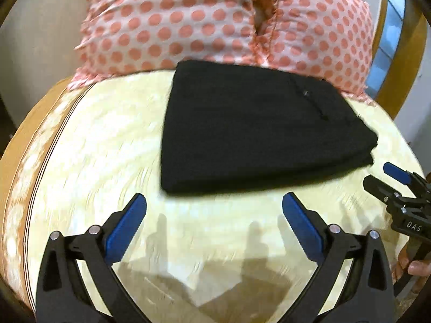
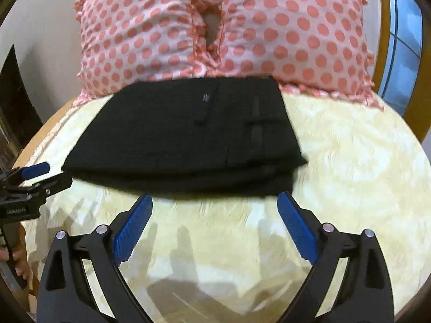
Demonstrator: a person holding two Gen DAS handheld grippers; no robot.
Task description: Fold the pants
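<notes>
On a pale yellow patterned bedspread [image 1: 107,140] lie the black pants [image 1: 256,132], folded into a flat stack against two pink polka-dot pillows [image 1: 172,18]. Wooden frame and a blue window [image 2: 404,35] stand behind. Left gripper [image 1: 214,202] and right gripper [image 2: 214,202] gape wide, empty, just short of the pants; "DAS" marks the right one

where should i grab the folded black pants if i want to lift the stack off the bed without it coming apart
Take the folded black pants by the thick layered edge nearest the grippers, coming in low from the front. There the layers show stacked, so jaws can probably close over all of them; the far edge lies against the polka-dot pillows. Both the left gripper and right gripper are open and empty, one toward each end.
</notes>
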